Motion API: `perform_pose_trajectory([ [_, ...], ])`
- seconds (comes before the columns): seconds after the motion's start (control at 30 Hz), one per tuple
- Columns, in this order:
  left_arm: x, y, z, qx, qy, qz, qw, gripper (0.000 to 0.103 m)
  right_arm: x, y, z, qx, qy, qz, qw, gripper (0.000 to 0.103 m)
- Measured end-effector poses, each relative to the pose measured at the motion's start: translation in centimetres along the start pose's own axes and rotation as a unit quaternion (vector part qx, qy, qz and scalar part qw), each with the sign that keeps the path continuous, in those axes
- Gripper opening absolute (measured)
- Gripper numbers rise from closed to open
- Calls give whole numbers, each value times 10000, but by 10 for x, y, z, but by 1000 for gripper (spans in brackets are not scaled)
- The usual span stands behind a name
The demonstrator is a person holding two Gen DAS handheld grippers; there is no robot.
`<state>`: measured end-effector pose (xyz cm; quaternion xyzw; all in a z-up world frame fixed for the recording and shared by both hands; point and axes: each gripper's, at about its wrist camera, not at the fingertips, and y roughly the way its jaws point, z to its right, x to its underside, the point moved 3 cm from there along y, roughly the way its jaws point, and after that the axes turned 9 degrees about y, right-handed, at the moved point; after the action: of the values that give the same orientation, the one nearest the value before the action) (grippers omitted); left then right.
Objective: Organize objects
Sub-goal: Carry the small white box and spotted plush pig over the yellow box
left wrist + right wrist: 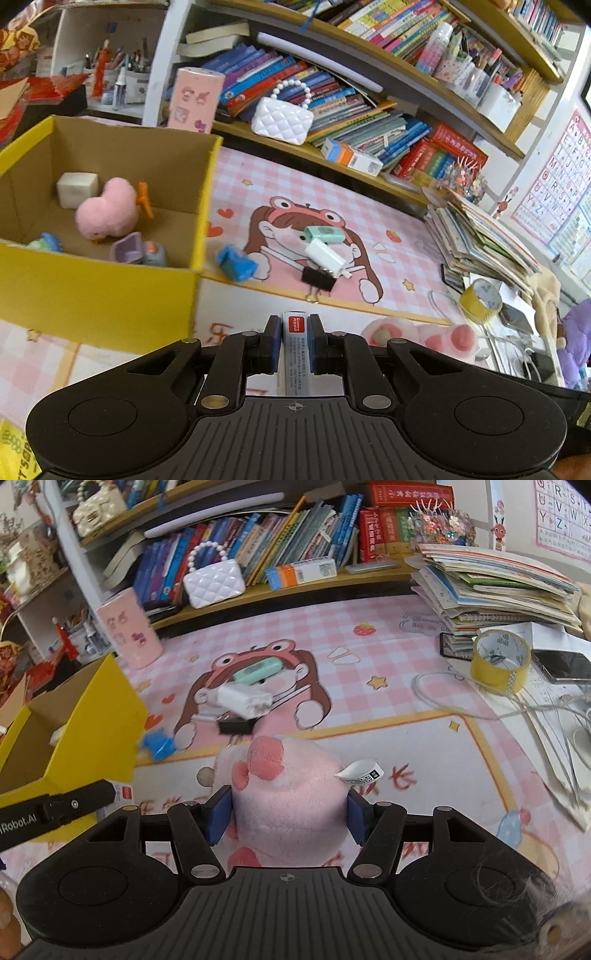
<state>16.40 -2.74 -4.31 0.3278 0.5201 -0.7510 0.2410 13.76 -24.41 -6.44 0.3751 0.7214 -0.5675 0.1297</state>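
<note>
My left gripper [294, 326] is shut on a small white box with a red label [294, 350], held above the mat just right of the yellow cardboard box [110, 295]. That box holds a pink plush chick [107, 208], a white cube [77, 189] and a few small toys. My right gripper [290, 806] is shut on a pink plush paw [291, 794] with a white tag. On the pink mat [369, 642] beyond lie a blue toy [236, 264], a mint green device [324, 233], a white charger [325, 254] and a black binder clip [318, 280].
A yellow tape roll [500, 661], a phone [565, 664], loose cables [480, 709] and a stack of booklets [498, 587] crowd the right side. A pink canister [129, 631] and a white quilted purse [214, 583] stand by the bookshelf at the back.
</note>
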Motion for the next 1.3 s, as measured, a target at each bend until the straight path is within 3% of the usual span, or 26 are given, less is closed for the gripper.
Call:
perform_pose_trajectory([
  [0.33, 20, -52, -43, -138, -148, 145, 9997, 13, 44, -24, -48, -95, -279, -60, 9995, 59],
  [0.97, 51, -138, -133, -766, -471, 543, 9945, 13, 110, -41, -137, -602, -667, -123, 9959, 59],
  [1.3, 43, -160, -146, -688, -338, 805, 9938, 13, 122, -50, -168, -756, -823, -13, 9937, 59],
])
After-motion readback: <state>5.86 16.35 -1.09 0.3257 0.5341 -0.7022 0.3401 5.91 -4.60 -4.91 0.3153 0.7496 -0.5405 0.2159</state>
